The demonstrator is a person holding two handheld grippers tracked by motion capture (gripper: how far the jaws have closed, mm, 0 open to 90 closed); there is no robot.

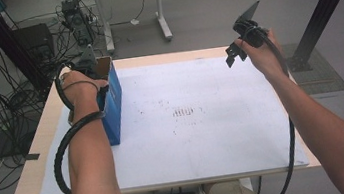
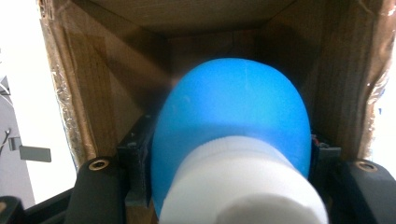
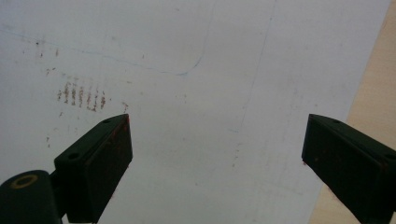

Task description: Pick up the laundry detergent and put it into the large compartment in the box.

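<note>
The blue bottle (image 2: 233, 121) (white cap facing the camera) sits clamped in the left claw (image 2: 231, 163), poked into the open cardboard box (image 1: 110, 100) standing at the left edge of the surface (image 1: 205, 138). Right claw (image 3: 215, 158) hangs wide open over the white mat (image 3: 187, 70), holding nothing.

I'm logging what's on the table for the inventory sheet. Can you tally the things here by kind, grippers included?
Blue-sided cardboard box, open at the top: 1
Blue bottle with a white cap, held inside the box: 1
White mat covering the table: 1
Grippers: 2, the left gripper and the right gripper
Total: 5
</note>
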